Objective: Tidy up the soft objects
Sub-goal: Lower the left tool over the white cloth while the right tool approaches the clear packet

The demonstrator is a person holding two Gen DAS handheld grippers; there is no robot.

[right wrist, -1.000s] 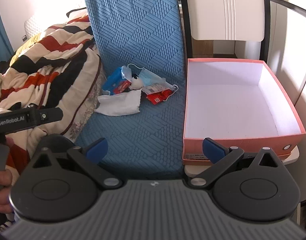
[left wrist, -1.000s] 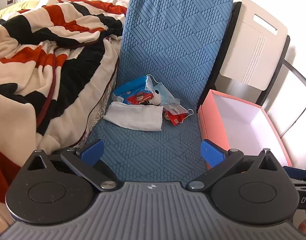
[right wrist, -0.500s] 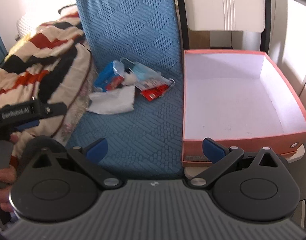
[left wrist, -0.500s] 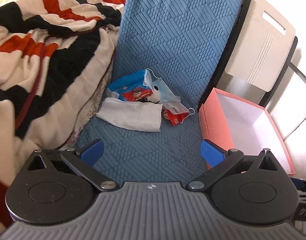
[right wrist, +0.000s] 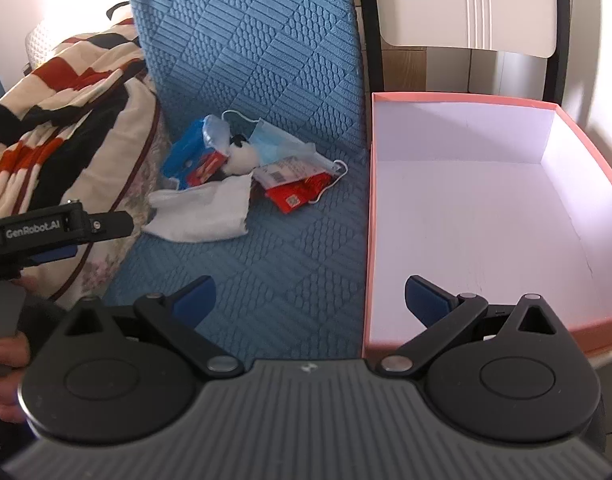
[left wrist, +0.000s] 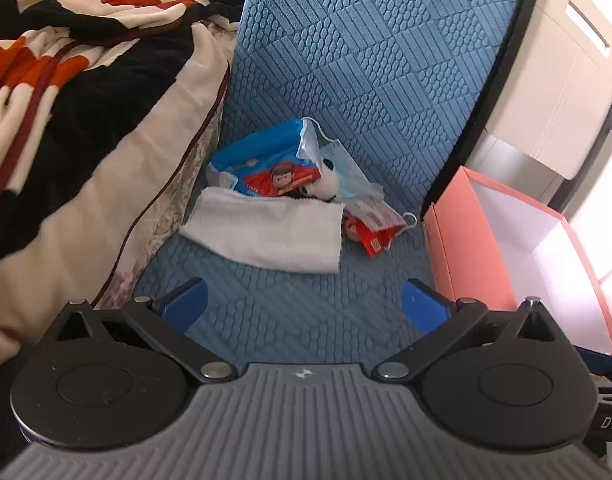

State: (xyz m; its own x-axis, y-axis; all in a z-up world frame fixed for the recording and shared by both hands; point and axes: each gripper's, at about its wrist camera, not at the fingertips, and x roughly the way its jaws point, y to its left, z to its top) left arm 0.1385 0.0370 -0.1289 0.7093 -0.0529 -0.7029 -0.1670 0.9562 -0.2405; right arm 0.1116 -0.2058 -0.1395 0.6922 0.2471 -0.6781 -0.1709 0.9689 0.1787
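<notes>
Clutter is seen heaped on the blue quilted cushion (left wrist: pixel 306 312), close against its upright back: a white towel (left wrist: pixel 266 230) is laid flat at the front of the pile, with a blue wipes packet (left wrist: pixel 262 160), a small black-and-white plush toy (left wrist: pixel 329 184), a pale blue face mask (right wrist: pixel 282 146) and a red packet (left wrist: pixel 375 236) bunched just behind and beside it. An empty pink box (right wrist: pixel 465 200) is set just to the right of the cushion, and a striped blanket (left wrist: pixel 86 92) is piled on the left. The left hand-held gripper (left wrist: pixel 306 304) is held wide and empty, short of the towel; the right hand-held gripper (right wrist: pixel 309 296) is likewise spread wide with nothing between its fingers, over the edge where cushion meets box. The towel is judged light, limp and likely to drape, so it is best pinched at its near edge or a corner. The plush toy should squash easily, while the packets look slick and crinkly.
</notes>
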